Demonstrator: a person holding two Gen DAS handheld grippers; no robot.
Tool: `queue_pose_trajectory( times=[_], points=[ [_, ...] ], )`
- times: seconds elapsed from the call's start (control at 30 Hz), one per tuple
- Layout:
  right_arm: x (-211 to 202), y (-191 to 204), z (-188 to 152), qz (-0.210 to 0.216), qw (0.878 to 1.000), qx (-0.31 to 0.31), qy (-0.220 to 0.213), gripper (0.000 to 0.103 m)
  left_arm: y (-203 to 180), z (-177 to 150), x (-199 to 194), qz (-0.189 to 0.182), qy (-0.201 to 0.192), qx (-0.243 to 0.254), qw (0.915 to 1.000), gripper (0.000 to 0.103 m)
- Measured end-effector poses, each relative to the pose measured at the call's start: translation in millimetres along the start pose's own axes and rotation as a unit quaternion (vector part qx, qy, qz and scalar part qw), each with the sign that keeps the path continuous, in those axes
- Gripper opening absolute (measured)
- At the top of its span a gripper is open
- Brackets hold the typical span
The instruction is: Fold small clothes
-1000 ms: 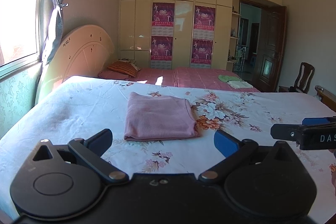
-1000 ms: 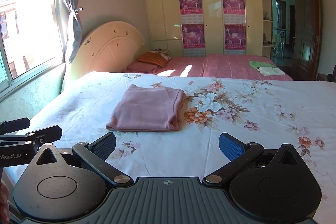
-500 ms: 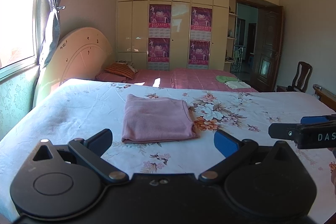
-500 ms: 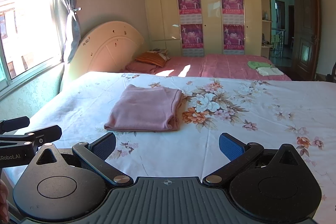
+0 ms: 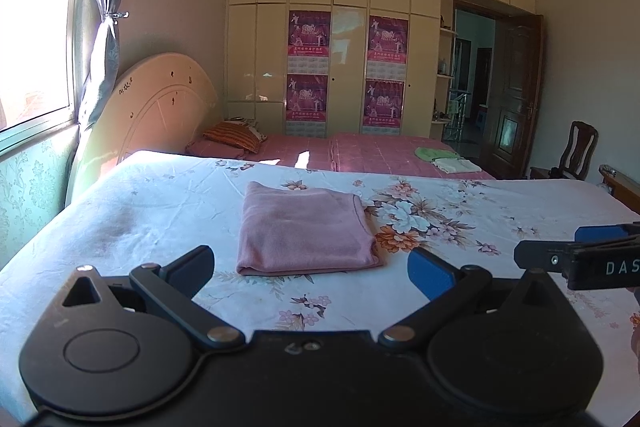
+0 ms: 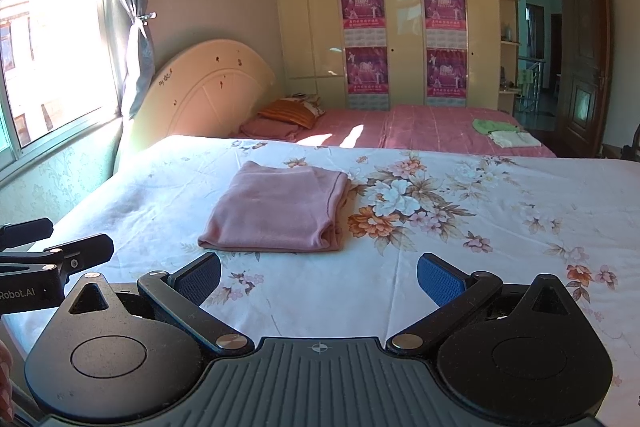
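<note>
You hold both grippers low over the floral bedsheet (image 5: 168, 203). Your left gripper (image 5: 310, 269) and right gripper (image 6: 318, 277) each have jaws spread wide, gripping nothing. The folded pink garment (image 5: 304, 231) lies flat just ahead of them.

Bare floral sheet (image 6: 460, 267) is seen right of and nearer than the folded pink garment (image 6: 276, 211), the only obstacle lying on it.
</note>
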State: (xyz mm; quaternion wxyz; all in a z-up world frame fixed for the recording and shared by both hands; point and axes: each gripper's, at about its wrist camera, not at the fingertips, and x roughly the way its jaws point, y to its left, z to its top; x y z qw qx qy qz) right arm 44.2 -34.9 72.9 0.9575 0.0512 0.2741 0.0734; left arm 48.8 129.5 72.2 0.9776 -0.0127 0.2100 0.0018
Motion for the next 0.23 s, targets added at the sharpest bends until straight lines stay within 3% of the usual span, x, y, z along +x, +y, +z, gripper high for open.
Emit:
queue_pose_trajectory(
  times=[0.23],
  points=[
    [1.3, -0.2, -1.3, -0.001, 1.0, 0.0, 0.002, 0.103, 0.5, -1.0, -0.4, -0.004, -0.002, -0.002, 1.0, 0.102]
  ],
)
